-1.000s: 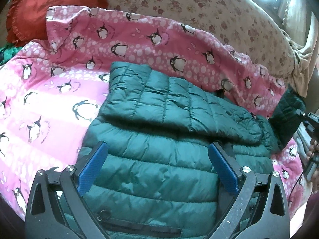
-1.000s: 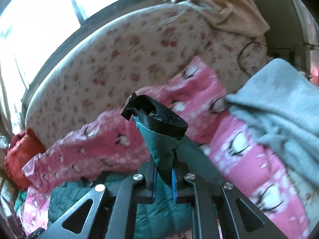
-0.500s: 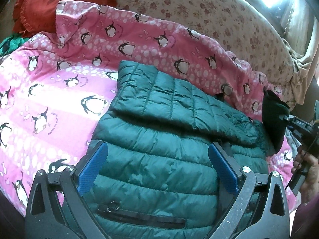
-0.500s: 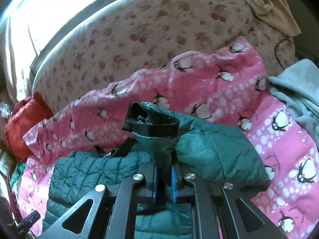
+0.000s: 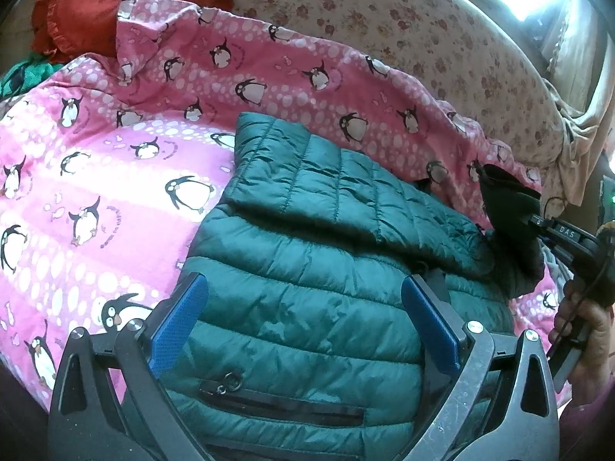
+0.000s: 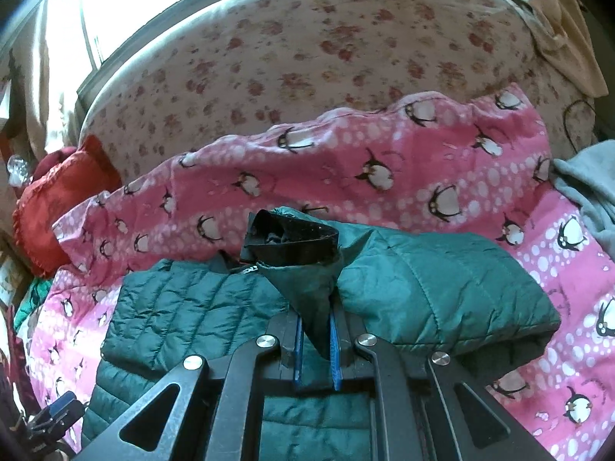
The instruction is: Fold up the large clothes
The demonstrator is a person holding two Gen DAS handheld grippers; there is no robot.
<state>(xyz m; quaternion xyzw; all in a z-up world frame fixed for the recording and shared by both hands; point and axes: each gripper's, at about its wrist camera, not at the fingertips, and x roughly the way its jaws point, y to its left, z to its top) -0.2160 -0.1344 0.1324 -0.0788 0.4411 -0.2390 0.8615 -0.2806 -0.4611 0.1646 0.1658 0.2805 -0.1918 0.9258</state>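
One pink penguin blanket (image 5: 115, 176) covers the bed. One green quilted jacket (image 5: 300, 307) lies on it, long axis crosswise, one sleeve folded over. Right gripper (image 6: 316, 349), fingers clamped on the other sleeve's cuff (image 6: 292, 246), is nearer the fold. Left gripper (image 5: 303, 330) hovers over the body, fingers wide.
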